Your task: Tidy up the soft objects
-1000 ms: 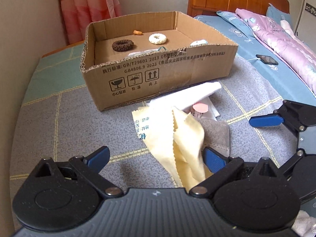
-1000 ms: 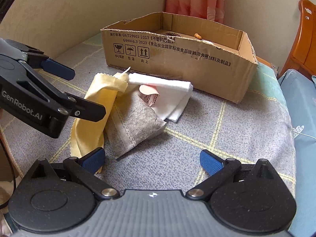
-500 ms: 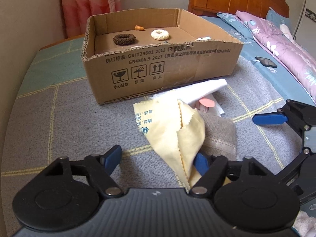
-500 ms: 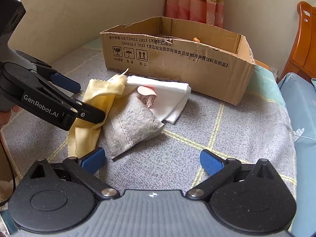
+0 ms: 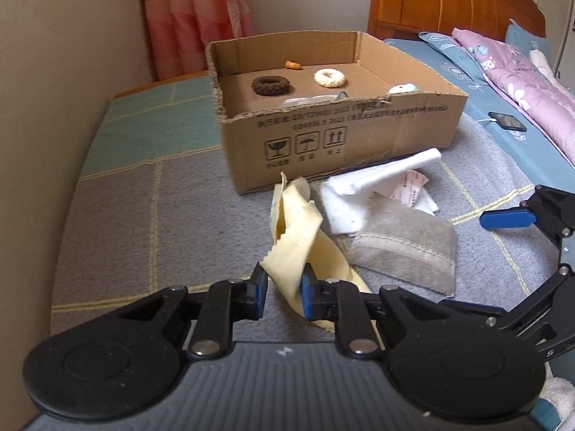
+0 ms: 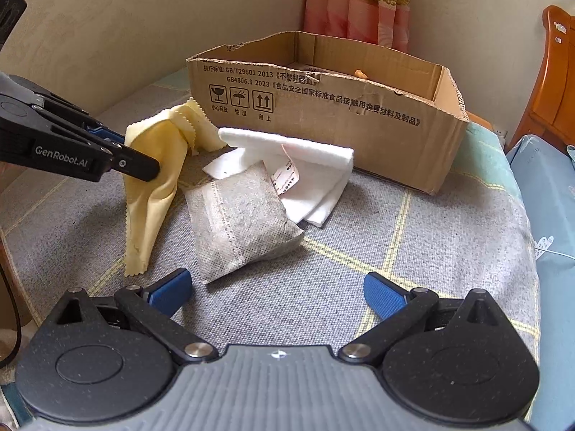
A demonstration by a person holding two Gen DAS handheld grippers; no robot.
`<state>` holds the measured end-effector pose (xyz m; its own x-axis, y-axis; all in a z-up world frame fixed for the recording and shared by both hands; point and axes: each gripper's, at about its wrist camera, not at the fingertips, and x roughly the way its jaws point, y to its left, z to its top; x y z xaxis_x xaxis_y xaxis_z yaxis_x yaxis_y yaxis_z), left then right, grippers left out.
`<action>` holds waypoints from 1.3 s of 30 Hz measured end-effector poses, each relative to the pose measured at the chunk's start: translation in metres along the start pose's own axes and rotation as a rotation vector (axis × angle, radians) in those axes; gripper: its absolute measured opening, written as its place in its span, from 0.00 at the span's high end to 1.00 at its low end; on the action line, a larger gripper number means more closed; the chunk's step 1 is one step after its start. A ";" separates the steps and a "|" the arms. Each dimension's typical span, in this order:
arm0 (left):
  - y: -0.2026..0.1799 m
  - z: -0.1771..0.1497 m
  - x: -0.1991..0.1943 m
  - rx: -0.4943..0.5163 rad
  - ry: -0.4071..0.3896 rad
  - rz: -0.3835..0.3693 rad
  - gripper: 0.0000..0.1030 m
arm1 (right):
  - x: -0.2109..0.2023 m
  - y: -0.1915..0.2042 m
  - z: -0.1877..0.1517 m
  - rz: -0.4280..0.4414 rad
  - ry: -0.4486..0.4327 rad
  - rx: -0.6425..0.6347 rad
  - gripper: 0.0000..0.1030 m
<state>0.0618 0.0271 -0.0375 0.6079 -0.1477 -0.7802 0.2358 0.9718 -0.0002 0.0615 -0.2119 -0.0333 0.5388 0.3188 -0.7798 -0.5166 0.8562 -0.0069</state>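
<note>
My left gripper (image 5: 284,292) is shut on a pale yellow cloth (image 5: 298,230) and holds it lifted off the grey blanket; it also shows in the right wrist view (image 6: 154,176), hanging from the left gripper (image 6: 143,165). A grey pouch (image 6: 240,219) lies beside it, partly on a folded white cloth (image 6: 312,165) with a pink paper slip (image 6: 287,176). Behind them stands an open cardboard box (image 5: 359,136) that holds a brown hair tie (image 5: 273,86) and a cream hair tie (image 5: 329,78). My right gripper (image 6: 276,287) is open and empty, just in front of the pouch.
The blanket (image 6: 413,262) covers a low surface against the wall. A bed with blue and pink bedding (image 5: 521,82) and a phone (image 5: 506,121) lies at the right. A pink curtain (image 5: 194,18) hangs behind the box.
My left gripper has shut on the yellow cloth and lifted it, so it now hangs bunched. The right gripper has barely moved and stays open.
</note>
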 end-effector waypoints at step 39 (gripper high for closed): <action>0.009 -0.005 0.021 -0.059 0.001 0.005 0.30 | -0.027 0.003 0.004 -0.026 0.002 -0.096 0.62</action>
<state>0.0732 0.0331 -0.0571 0.6079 -0.1429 -0.7811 0.1882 0.9816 -0.0332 0.0477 -0.2165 -0.0097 0.5516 0.2967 -0.7795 -0.5640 0.8212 -0.0866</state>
